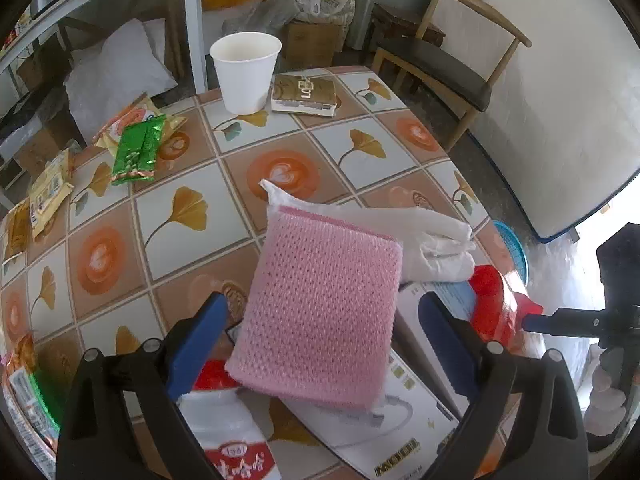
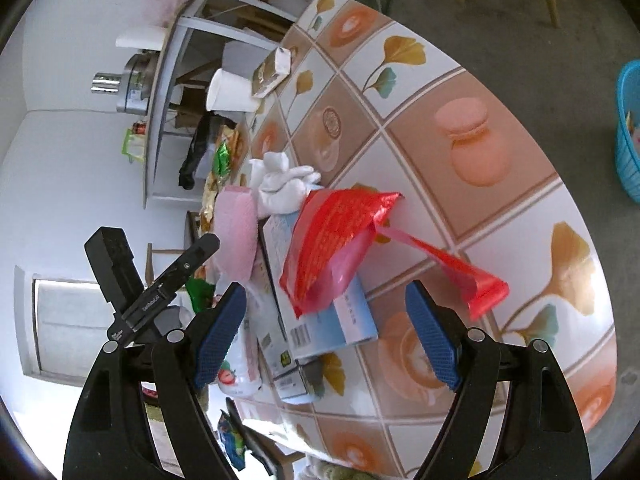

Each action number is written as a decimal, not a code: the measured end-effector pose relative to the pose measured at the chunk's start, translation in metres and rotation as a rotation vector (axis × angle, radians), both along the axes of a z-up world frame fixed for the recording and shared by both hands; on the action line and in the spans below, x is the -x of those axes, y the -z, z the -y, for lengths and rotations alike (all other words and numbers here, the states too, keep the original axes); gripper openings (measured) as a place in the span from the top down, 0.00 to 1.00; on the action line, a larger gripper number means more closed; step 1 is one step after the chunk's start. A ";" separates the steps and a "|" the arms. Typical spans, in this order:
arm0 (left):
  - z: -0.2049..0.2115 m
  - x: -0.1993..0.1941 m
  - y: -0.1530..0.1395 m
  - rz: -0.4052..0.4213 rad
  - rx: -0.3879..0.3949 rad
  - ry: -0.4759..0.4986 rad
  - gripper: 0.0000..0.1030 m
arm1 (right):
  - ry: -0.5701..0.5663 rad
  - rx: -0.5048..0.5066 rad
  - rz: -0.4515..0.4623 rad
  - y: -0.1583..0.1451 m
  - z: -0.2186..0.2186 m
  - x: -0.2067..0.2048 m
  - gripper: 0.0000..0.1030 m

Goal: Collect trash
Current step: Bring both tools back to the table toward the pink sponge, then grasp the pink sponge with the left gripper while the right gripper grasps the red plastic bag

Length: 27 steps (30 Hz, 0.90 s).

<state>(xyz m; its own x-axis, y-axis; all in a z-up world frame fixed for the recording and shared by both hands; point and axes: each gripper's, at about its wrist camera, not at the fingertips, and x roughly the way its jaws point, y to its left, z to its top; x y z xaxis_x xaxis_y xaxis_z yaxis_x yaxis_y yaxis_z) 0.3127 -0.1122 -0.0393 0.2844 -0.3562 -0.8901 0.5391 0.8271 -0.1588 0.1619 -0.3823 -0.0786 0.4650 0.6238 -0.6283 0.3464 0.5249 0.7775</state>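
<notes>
My left gripper [image 1: 324, 316] is open, its blue pads either side of a pink mesh sponge pad [image 1: 320, 312] that leans on a white box [image 1: 384, 420]. A white crumpled cloth [image 1: 432, 240] lies just beyond it. My right gripper [image 2: 326, 328] is open above a light blue box [image 2: 340, 320] topped by a red plastic bag [image 2: 336, 240]. The pink pad [image 2: 236, 236] and the white cloth [image 2: 284, 184] show to its left. A white paper cup [image 1: 246, 72], a green wrapper [image 1: 136, 150] and yellow snack wrappers [image 1: 48, 192] lie on the tiled tablecloth [image 1: 192, 208].
A brown-and-white packet [image 1: 304, 94] lies beside the cup. A red-and-white milk bag [image 1: 236, 440] lies under my left gripper. A blue basket [image 2: 630, 128] stands on the floor past the table edge. A wooden chair [image 1: 448, 64] and shelves with clutter stand behind.
</notes>
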 end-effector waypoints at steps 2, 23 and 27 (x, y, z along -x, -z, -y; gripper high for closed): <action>0.003 -0.001 0.003 0.002 -0.012 0.008 0.09 | 0.001 0.001 -0.001 0.001 0.000 -0.005 0.24; 0.015 0.009 0.010 0.037 -0.102 0.013 0.21 | 0.023 -0.006 -0.037 0.019 -0.007 -0.025 0.35; 0.016 0.014 0.008 0.063 -0.110 0.021 0.22 | 0.030 -0.022 -0.037 0.024 -0.008 -0.025 0.43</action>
